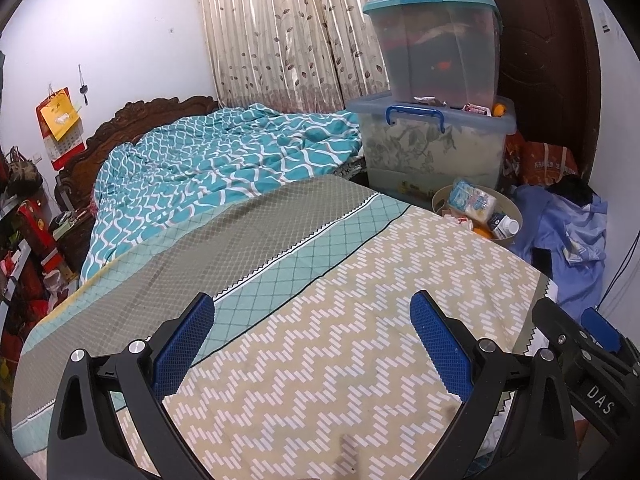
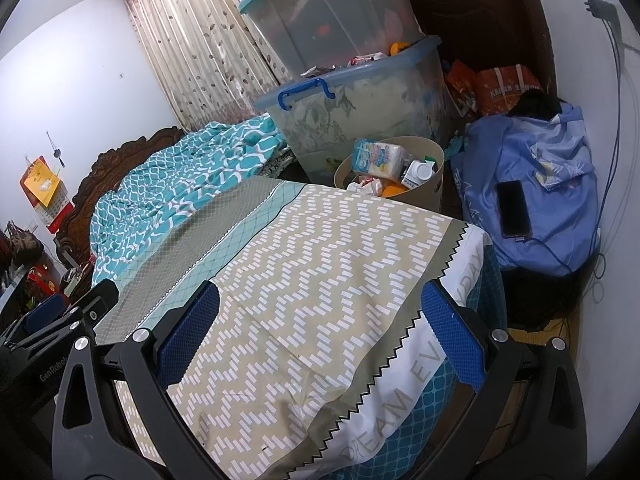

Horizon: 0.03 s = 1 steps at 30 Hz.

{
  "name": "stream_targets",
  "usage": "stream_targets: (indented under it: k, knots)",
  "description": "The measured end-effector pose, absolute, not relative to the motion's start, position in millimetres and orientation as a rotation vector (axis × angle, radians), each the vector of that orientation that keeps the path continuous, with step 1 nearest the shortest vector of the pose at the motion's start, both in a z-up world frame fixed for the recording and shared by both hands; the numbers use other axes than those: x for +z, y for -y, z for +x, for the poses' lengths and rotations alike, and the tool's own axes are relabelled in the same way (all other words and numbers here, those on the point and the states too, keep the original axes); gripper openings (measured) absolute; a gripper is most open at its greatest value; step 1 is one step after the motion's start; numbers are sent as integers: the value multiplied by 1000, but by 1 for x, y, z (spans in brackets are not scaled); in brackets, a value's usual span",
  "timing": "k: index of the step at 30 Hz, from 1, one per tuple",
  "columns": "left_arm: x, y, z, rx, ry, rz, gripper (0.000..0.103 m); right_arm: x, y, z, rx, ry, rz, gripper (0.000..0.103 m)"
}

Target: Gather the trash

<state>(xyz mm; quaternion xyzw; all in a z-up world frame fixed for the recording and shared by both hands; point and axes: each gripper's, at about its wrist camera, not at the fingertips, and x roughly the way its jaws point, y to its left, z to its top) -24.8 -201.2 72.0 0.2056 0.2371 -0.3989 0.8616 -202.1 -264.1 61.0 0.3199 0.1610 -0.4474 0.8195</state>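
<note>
Trash basket [image 2: 428, 184], round, beige, standing on floor at far corner of bed, just beside bed edge and in front of large storage bin. Heaped full: tissue pack [image 2: 378, 160] in blue-and-white wrapper on top, white bottle [image 2: 418, 172] beside it, crumpled wrappers and something orange lower down, exact nature unclear. Bed [image 1: 320, 360] covered by sheet in beige-and-white zigzag, teal lattice band and grey-green mesh pattern; sheet hem with lettering hanging over near corner in right wrist view. Teal-and-white quilt [image 1: 208, 160] bunched toward carved dark wooden headboard [image 1: 132, 116]. Left tongs [image 1: 312, 344] held above zigzag sheet, blue pads wide apart, gripping nothing. Right tongs [image 2: 320, 332] held above bed corner, blue pads likewise wide apart and gripping nothing. Each tool partly visible at edge of other's view. Storage bin [image 1: 432, 148], translucent, blue handle, floral bedding inside, small items lying on lid; second translucent bin [image 1: 436, 48] with teal lid stacked on top, a third above that. Blue garment pile [image 2: 532, 184] right of basket, dark phone [image 2: 514, 208] lying on it with cable attached. Orange bags [image 2: 500, 88] behind pile, against dark wooden door [image 1: 548, 60]. Leaf-print curtain [image 1: 280, 32] behind bed. Red-and-yellow wall calendar [image 1: 60, 124] on white wall left of headboard; cluttered stand with red boxes at far left.
</note>
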Motion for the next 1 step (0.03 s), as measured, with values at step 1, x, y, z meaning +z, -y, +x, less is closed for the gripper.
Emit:
stream_targets:
  k: [1]
  knots:
    - [72,202,-24,-837,-501,431,94,61,265,-202,-952,-345,683,100]
